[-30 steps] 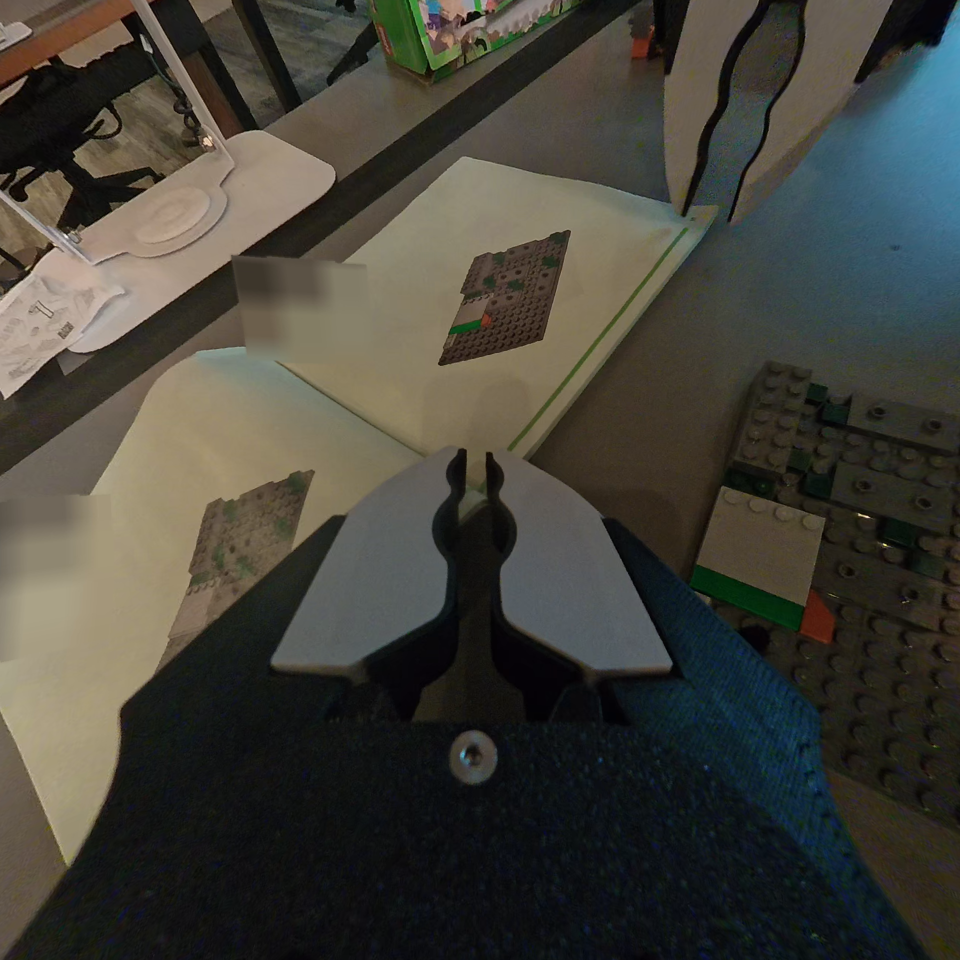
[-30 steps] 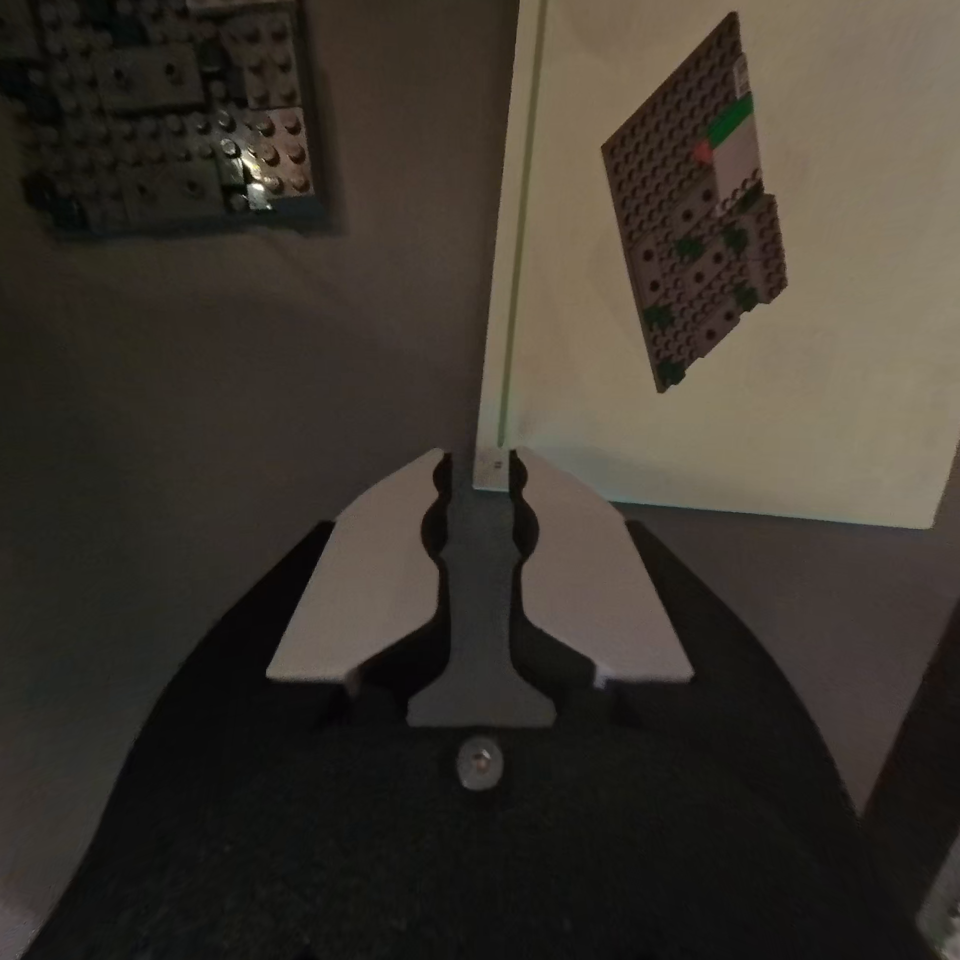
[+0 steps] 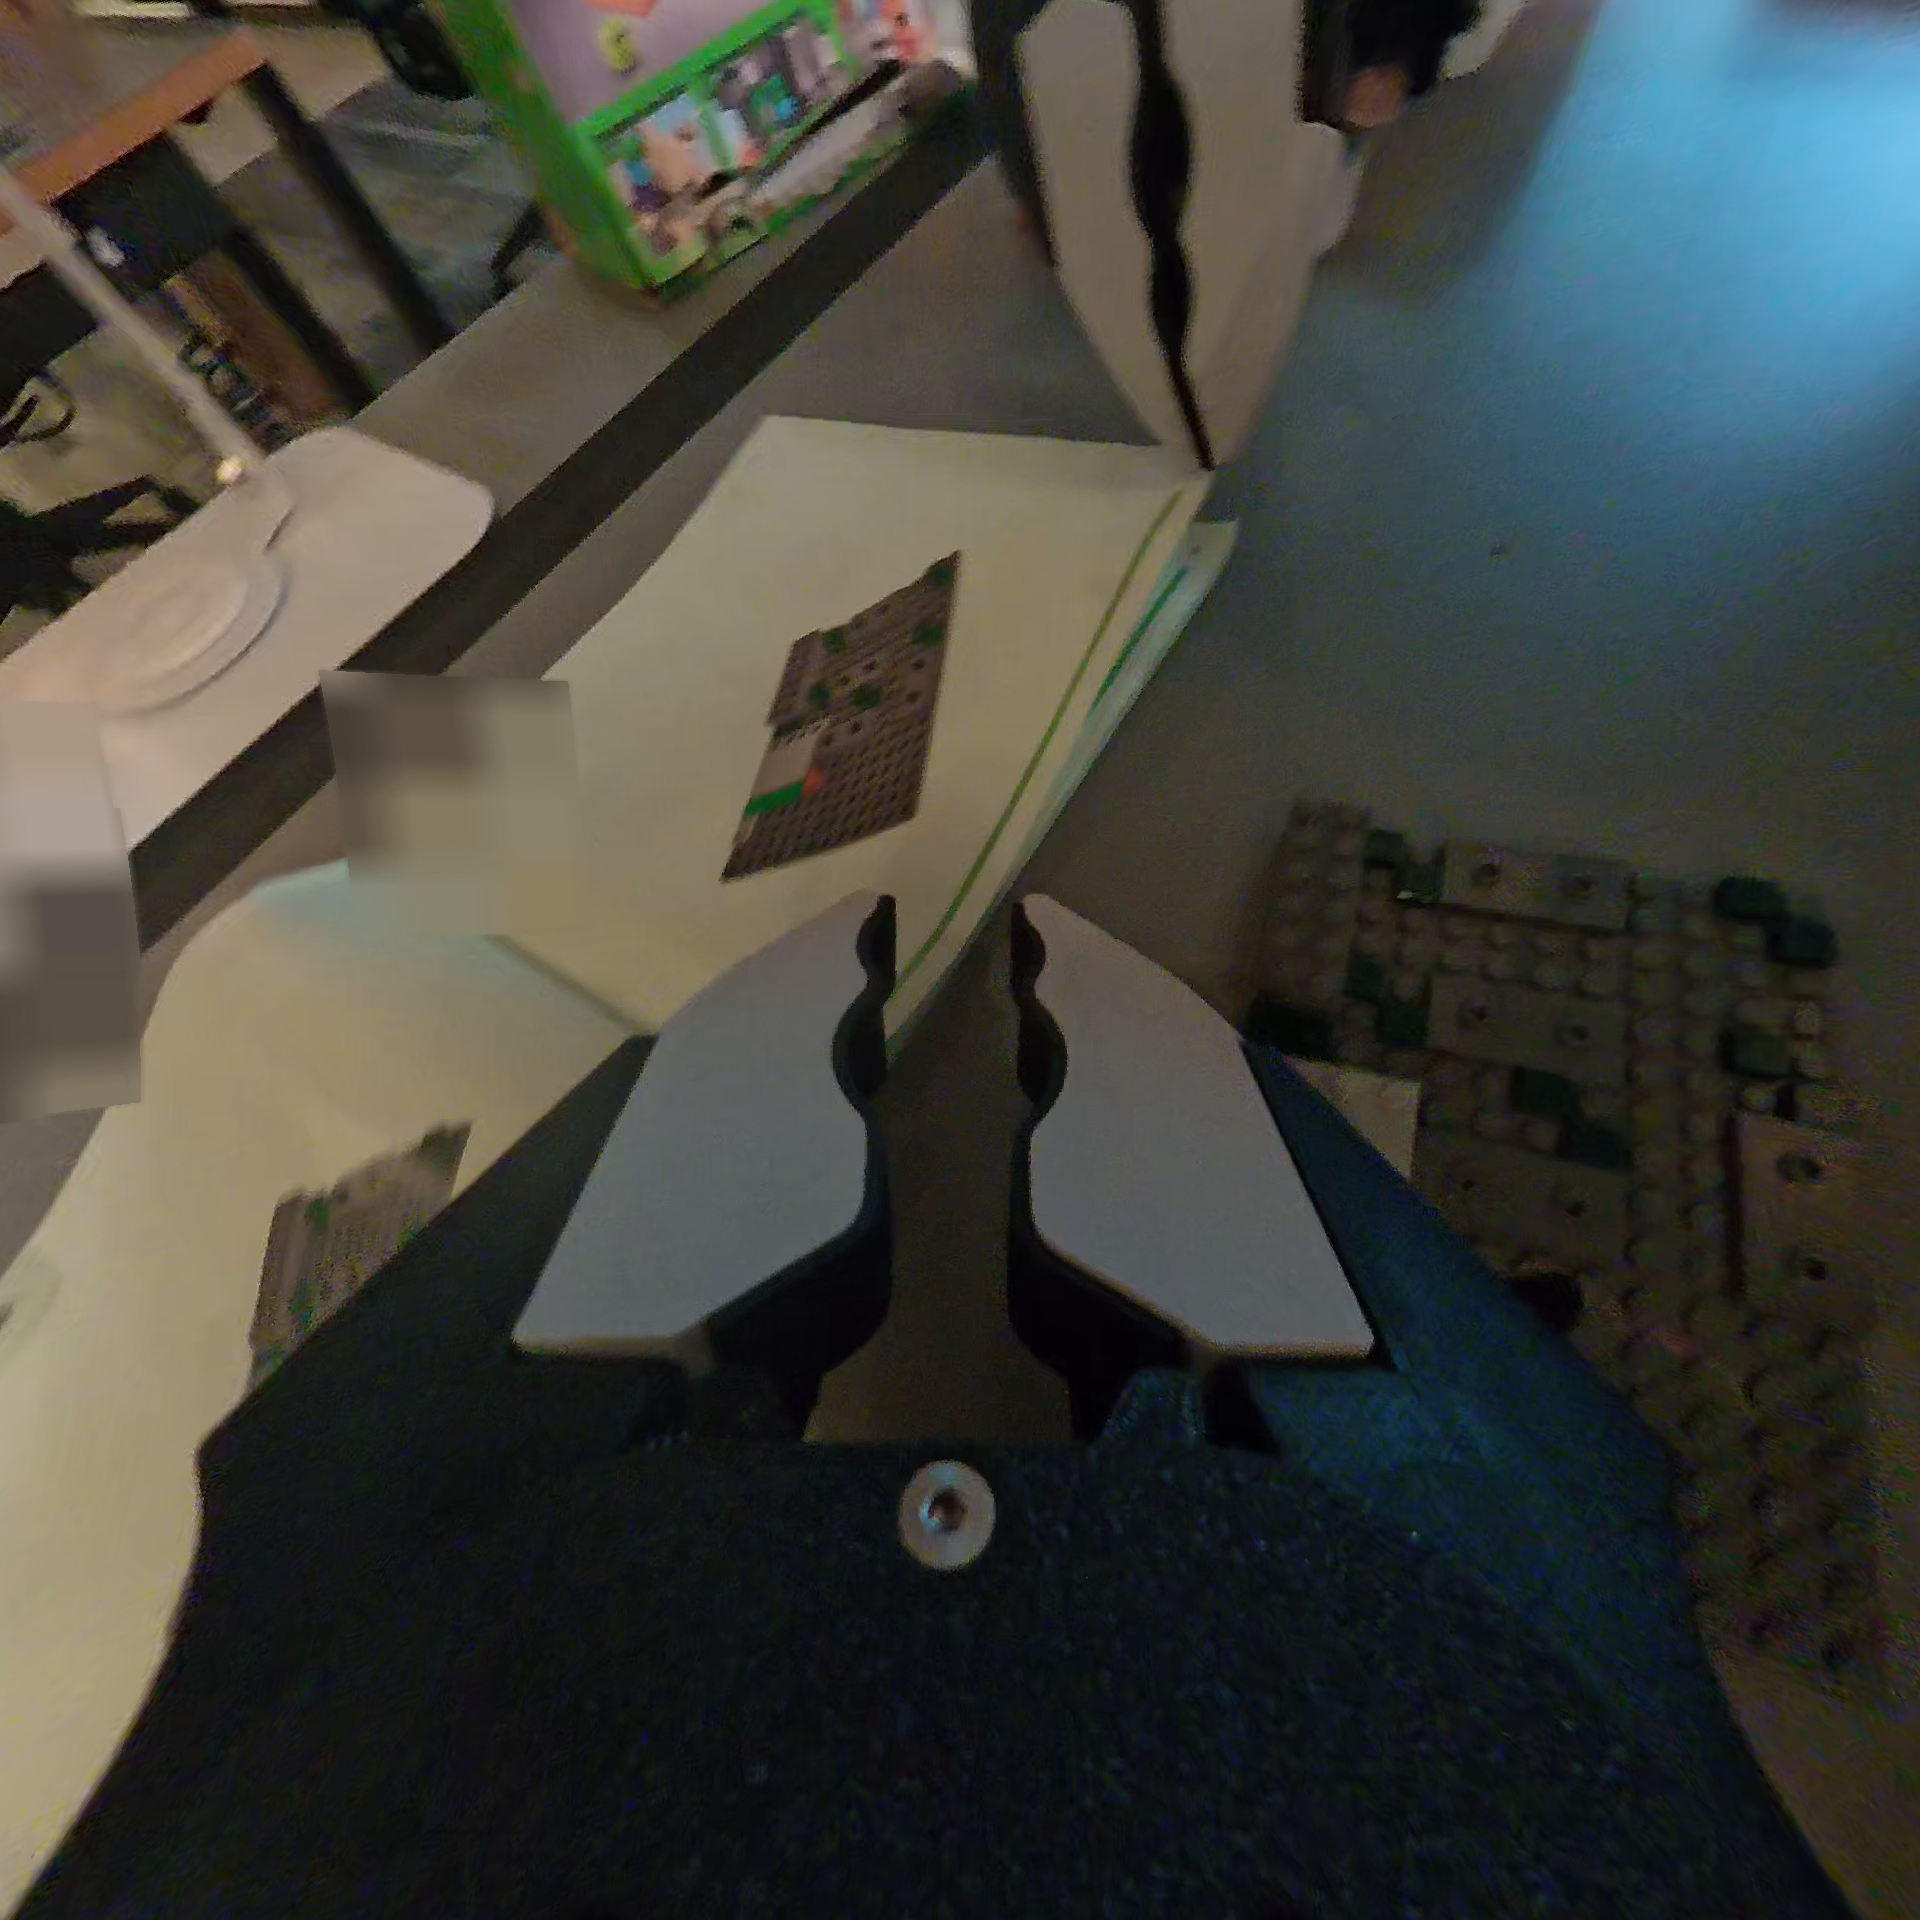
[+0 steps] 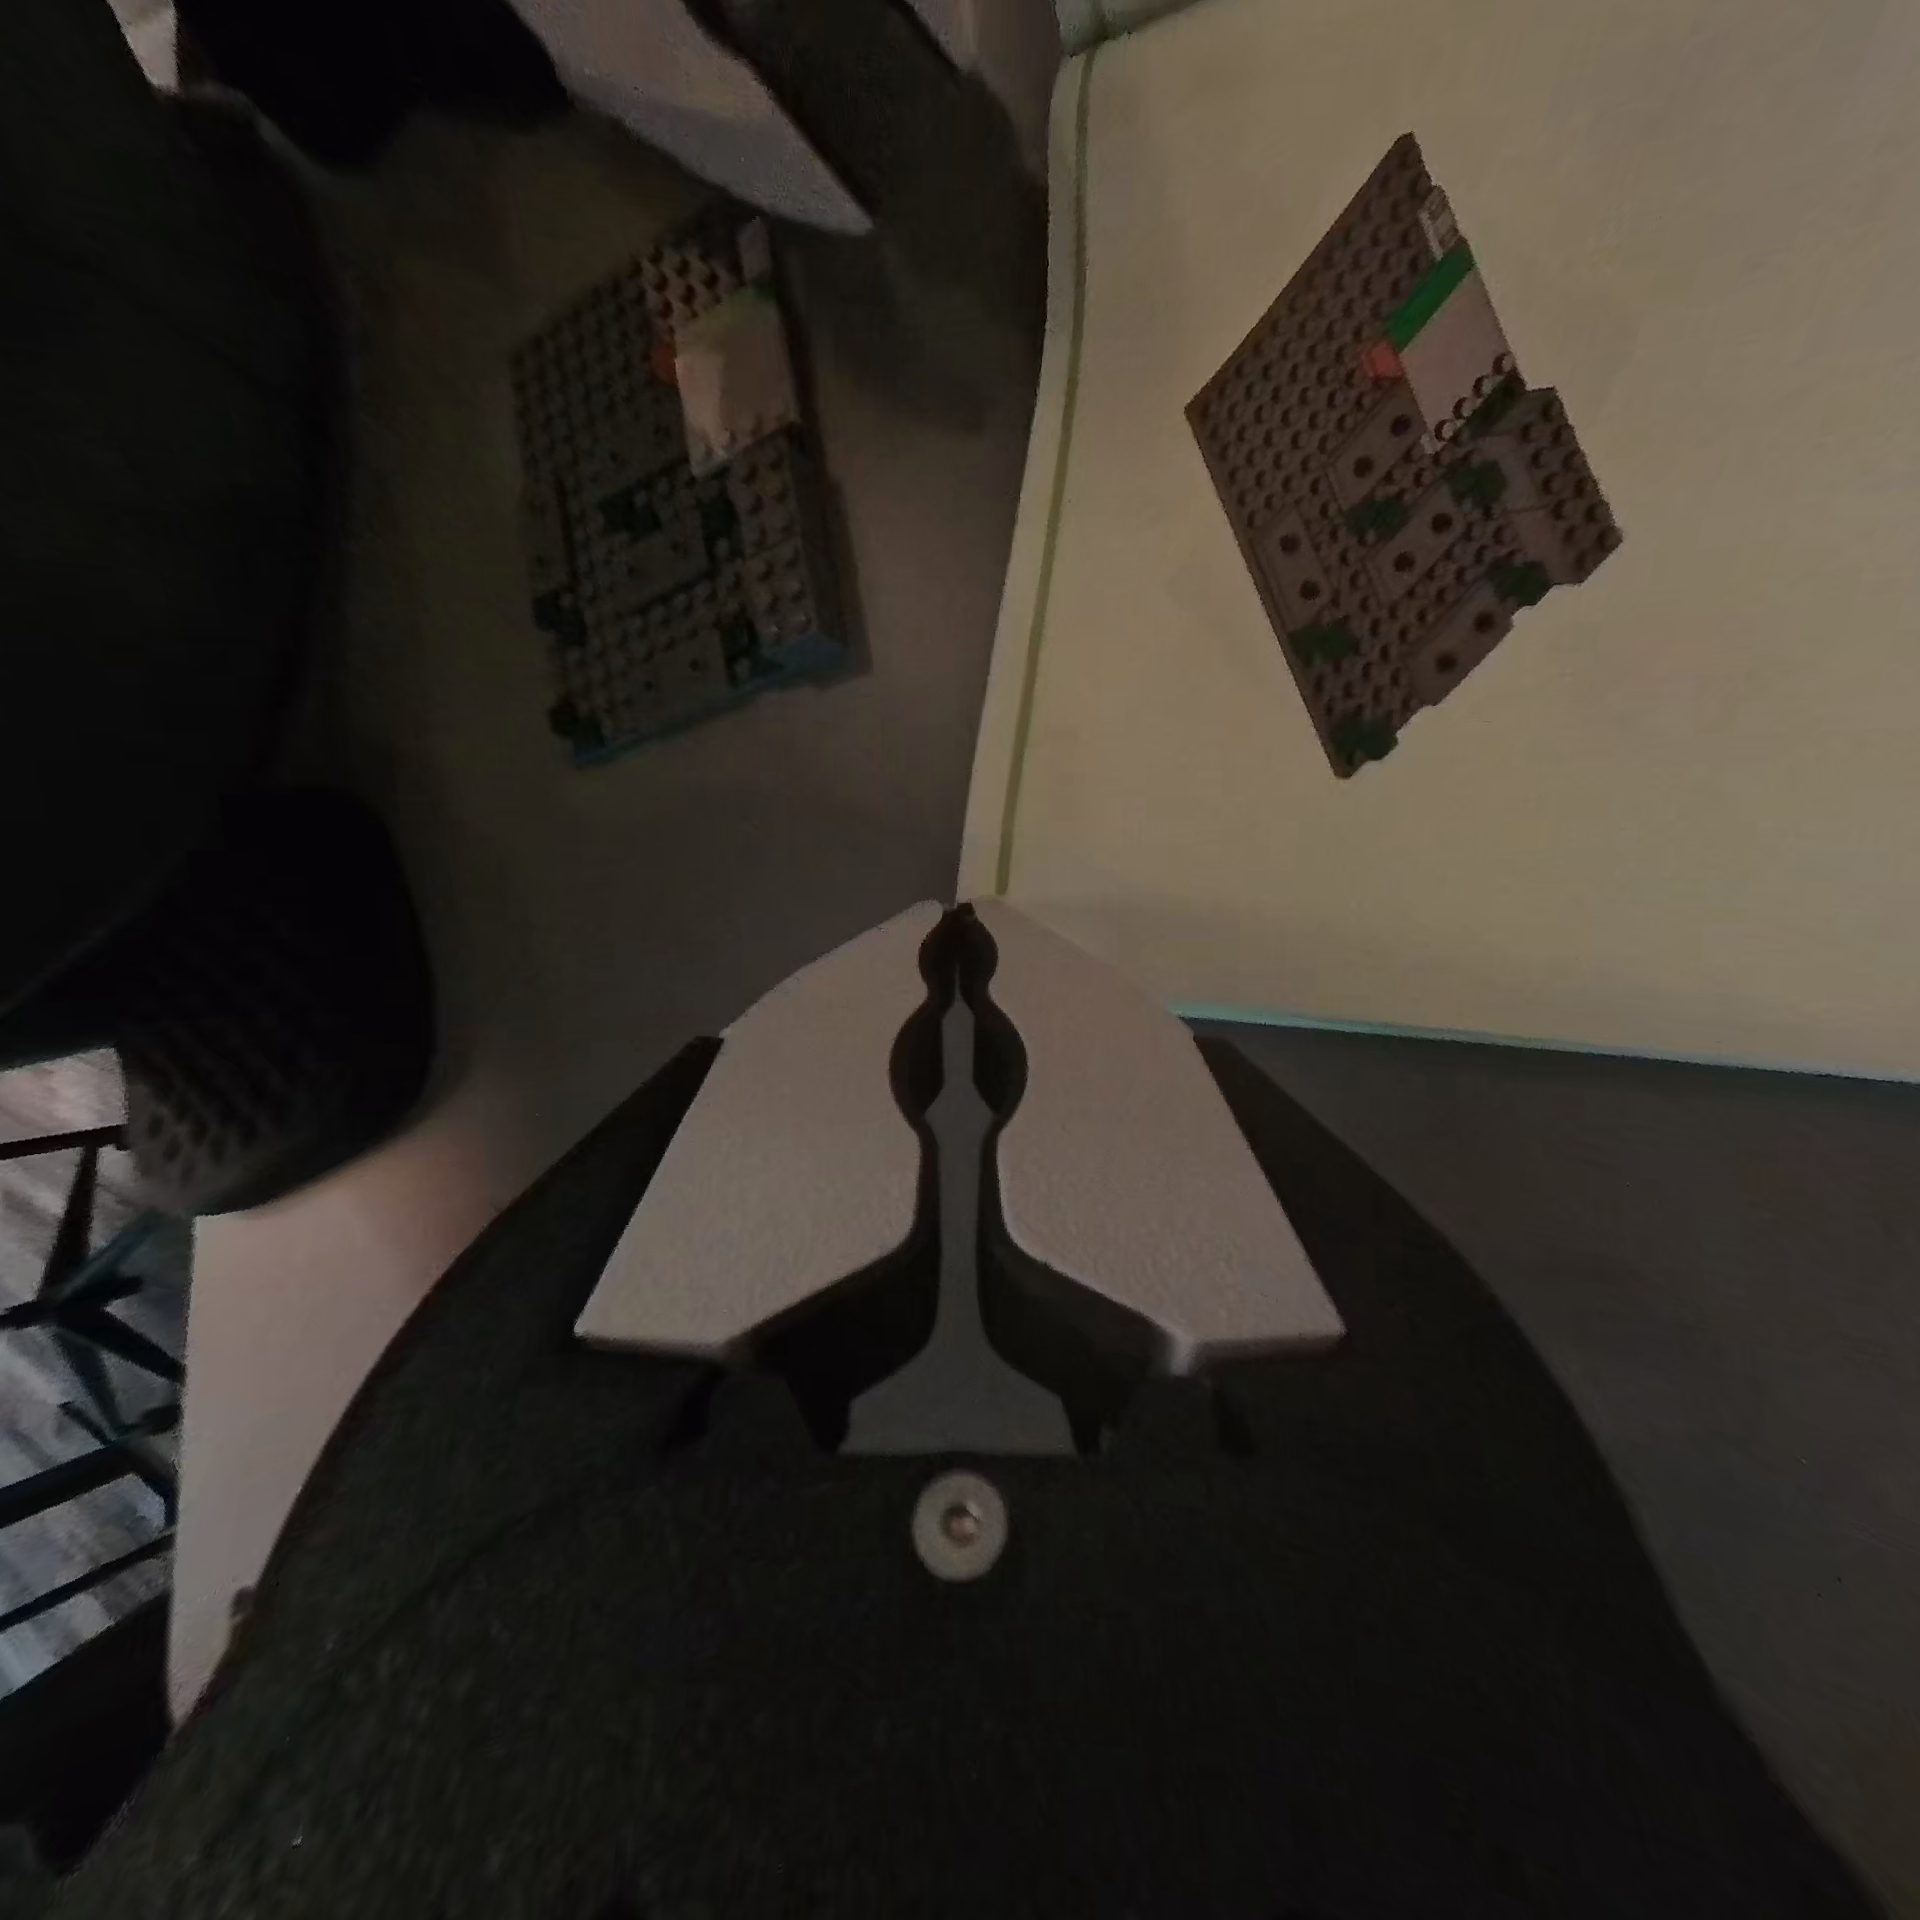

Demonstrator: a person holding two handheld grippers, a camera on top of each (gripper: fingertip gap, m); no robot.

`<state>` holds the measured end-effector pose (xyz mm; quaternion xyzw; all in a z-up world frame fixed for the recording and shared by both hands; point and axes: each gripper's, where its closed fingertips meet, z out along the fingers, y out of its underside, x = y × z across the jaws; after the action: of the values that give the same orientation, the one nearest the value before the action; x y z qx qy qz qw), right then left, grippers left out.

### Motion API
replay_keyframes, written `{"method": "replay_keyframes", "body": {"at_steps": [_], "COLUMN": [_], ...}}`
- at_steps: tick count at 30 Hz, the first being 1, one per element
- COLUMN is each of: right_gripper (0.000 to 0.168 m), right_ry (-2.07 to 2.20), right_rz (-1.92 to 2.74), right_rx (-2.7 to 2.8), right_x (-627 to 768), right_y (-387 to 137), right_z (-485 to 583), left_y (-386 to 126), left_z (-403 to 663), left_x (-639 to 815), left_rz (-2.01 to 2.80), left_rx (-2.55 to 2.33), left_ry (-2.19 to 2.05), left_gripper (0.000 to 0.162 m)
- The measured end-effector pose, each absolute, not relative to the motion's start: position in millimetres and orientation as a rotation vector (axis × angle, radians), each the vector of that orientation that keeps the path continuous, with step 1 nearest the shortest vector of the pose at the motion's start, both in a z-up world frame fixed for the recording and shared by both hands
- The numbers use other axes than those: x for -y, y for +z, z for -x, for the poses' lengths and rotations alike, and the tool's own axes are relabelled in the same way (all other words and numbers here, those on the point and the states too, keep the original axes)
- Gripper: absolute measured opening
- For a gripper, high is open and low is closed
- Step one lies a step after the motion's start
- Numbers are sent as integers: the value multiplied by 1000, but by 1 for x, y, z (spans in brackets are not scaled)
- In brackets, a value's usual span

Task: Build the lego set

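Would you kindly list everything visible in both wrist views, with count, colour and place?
Lego build: one, grey baseplate with dark green, white and orange pieces, on the table beside the booklet.
Instruction booklet: one, pale cream with a green line along the page edge, open on the table, its corner page lifted.
Lego box: one, green, at the far table edge.
Lamp base: one, white, on the neighbouring surface.
Table: one, grey.
Left gripper: one, grey fingers on a black body, open, over the booklet's near edge.
Right gripper: one, same colours, tips shut at the booklet's far corner; whether they pinch the page is unclear.
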<state>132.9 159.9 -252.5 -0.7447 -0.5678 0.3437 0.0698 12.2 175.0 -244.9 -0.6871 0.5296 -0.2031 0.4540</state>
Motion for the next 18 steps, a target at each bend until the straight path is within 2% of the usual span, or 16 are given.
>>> {"method": "replay_keyframes", "body": {"at_steps": [14,18], "right_gripper": [0,0], "right_ry": [926,898], "right_rz": [2195,2153], "right_rx": [1708,1703], "right_x": [-169,-173], "right_y": [-211,-200], "right_z": [-121,-116], "left_y": [-252,-249], "left_z": [-81,-78], "left_x": [-190,-199], "left_rz": [1545,1518], "left_rx": [-1595,-1577], "left_ry": [-331,-248], "left_gripper": [27,1]}}
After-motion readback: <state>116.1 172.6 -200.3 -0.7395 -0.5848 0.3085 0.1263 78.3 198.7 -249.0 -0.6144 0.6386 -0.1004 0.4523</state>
